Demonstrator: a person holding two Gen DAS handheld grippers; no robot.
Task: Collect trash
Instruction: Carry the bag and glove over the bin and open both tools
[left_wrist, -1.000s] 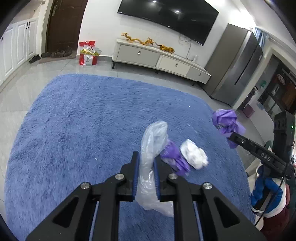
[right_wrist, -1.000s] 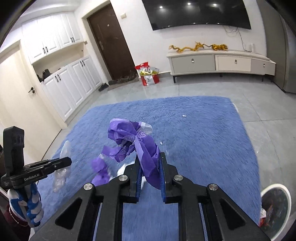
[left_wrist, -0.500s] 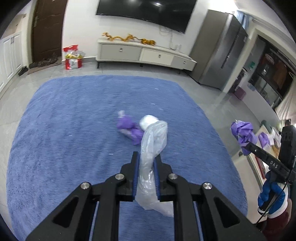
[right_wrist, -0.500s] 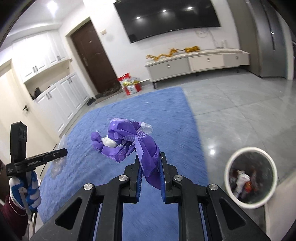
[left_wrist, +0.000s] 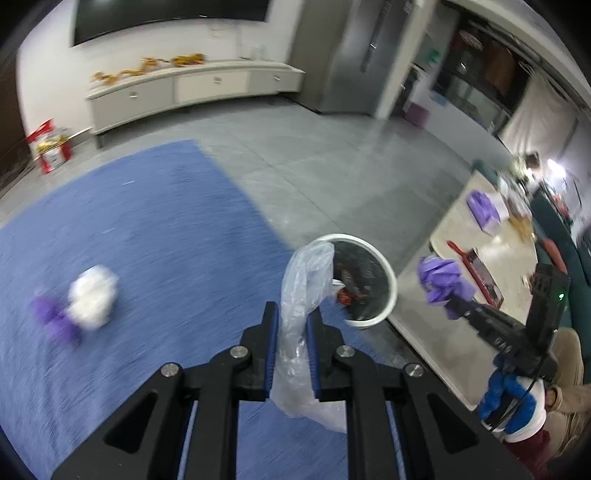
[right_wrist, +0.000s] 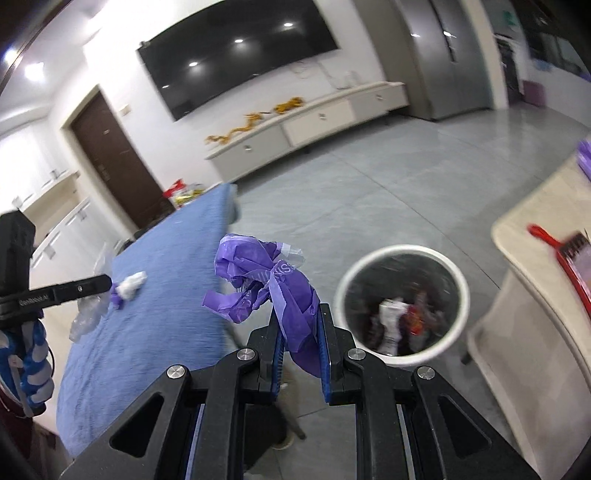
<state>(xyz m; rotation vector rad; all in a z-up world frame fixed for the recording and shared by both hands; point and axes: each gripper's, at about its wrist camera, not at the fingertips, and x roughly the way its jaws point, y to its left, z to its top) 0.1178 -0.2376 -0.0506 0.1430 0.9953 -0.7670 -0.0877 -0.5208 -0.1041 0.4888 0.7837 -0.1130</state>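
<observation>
Left gripper (left_wrist: 291, 325) pinches clear plastic (left_wrist: 306, 288) near, seemingly, bin (left_wrist: 388, 269).

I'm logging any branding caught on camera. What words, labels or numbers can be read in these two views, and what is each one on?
"GenRobot.AI", small and soft, so read with some doubt: on the side of the left gripper, seen from the right wrist.
White print on the purple wrapper held in the right gripper: crumpled, unreadable.
Marking on the right gripper's side in the left wrist view: blurred.
Red bag by the wall: blurred.

Right hand-held gripper (right_wrist: 298, 334) clamping purple bag (right_wrist: 275, 284), white bin (right_wrist: 402, 302) beside
</observation>
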